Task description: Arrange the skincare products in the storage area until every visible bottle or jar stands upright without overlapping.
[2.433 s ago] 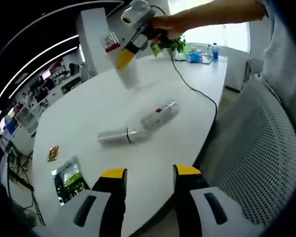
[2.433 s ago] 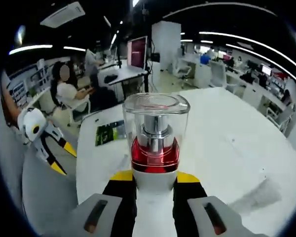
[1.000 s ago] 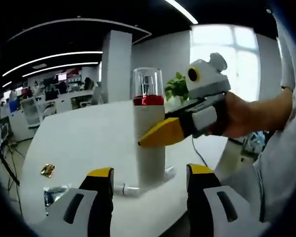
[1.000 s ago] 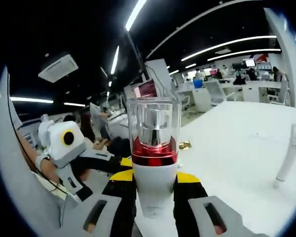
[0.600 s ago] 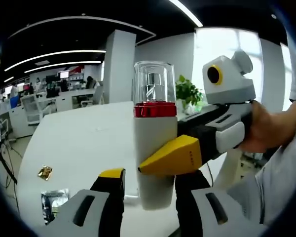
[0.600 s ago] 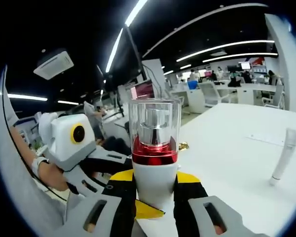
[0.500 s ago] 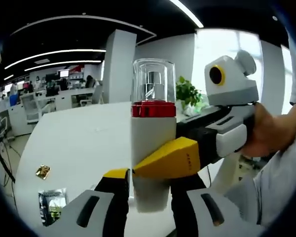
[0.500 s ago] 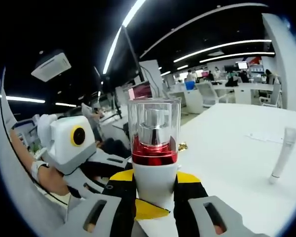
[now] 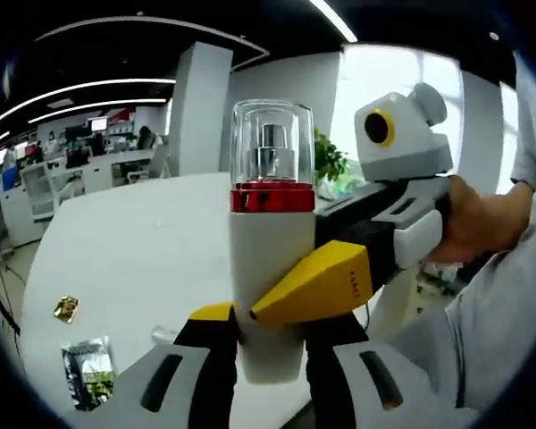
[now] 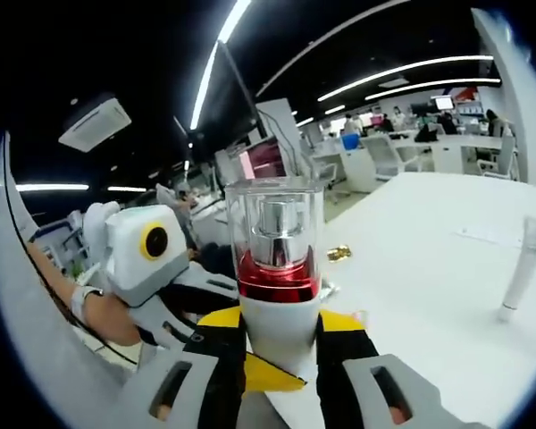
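So both grippers are clamped on the same pump bottle [image 9: 270, 259] right now. It's a white bottle with a red collar and a clear cap, and through the cap you can see the silver pump head inside. It's upright, held up off the white table [image 9: 134, 250].

In the left gripper view, the left gripper [image 9: 270, 331] has its yellow-tipped jaws pressed against the bottle's lower body, one on each side. The right gripper [image 9: 290, 308] comes in from the right of the bottle, a hand [image 9: 478, 219] wrapped around its handle, and its yellow jaw lies across the bottle's front just above the left gripper's jaws.

In the right gripper view, the bottle [image 10: 277, 295] sits between the right gripper's [image 10: 279, 344] jaws, squeezed at the white body right below the red collar. The left gripper [image 10: 250, 371] comes in from the left of the bottle.

On the table, well off to the right of the bottle in that view, a white tube [image 10: 524, 268] stands at a slant. A small gold packet [image 9: 67, 309] and a green-printed sachet [image 9: 87, 371] lie on the table left of the bottle in the left gripper view.
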Demonstrator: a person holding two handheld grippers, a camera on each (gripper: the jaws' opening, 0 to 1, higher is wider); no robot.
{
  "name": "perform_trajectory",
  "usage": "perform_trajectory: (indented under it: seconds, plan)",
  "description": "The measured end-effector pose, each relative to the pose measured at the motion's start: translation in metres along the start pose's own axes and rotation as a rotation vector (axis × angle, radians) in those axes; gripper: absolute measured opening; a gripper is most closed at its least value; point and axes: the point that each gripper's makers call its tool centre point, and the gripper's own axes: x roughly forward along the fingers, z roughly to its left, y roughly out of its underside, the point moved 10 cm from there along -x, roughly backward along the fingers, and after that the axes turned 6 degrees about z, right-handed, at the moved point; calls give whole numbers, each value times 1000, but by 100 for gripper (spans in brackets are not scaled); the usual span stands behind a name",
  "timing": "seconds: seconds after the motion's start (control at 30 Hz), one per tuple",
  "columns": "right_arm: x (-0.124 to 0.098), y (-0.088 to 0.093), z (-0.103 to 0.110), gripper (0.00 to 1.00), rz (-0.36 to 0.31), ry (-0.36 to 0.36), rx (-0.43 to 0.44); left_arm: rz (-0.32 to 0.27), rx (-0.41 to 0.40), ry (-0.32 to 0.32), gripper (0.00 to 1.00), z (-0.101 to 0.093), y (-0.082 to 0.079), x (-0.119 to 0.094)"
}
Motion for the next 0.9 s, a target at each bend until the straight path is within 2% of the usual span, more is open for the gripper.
perform_trajectory:
  seconds: [0.1,0.2,0.3,0.33,0.47,0.53,0.67,0.73,0.9]
  plan:
    - [-3,-2,-1,23,-11,-34,-12,-40,-71,98,25,3,0,-1]
    - [-7,-5,-1,24,-30,-83,-39,-50,-65,143,25,5,0,-4]
    - [-9,-7,-1,25,-44,-123,-59,-65,-82,225,25,4,-1,-6]
    - [-12,-8,0,26,-48,-163,-74,-67,-87,255,25,4,0,-7]
    - [-16,-11,2,27,-49,-246,-107,-77,-113,384,25,1,4,-8]
    - [-18,-12,2,27,-42,-292,-101,-67,-104,416,25,-3,6,-10]
    - [-15,-8,3,26,-14,-309,-100,-51,-112,432,25,-5,9,-8]
    - [-16,-8,4,25,-12,-277,-119,-53,-80,395,25,-4,11,-8]
    - [-13,-7,4,23,-70,-153,-81,-81,-35,295,26,0,7,-6]
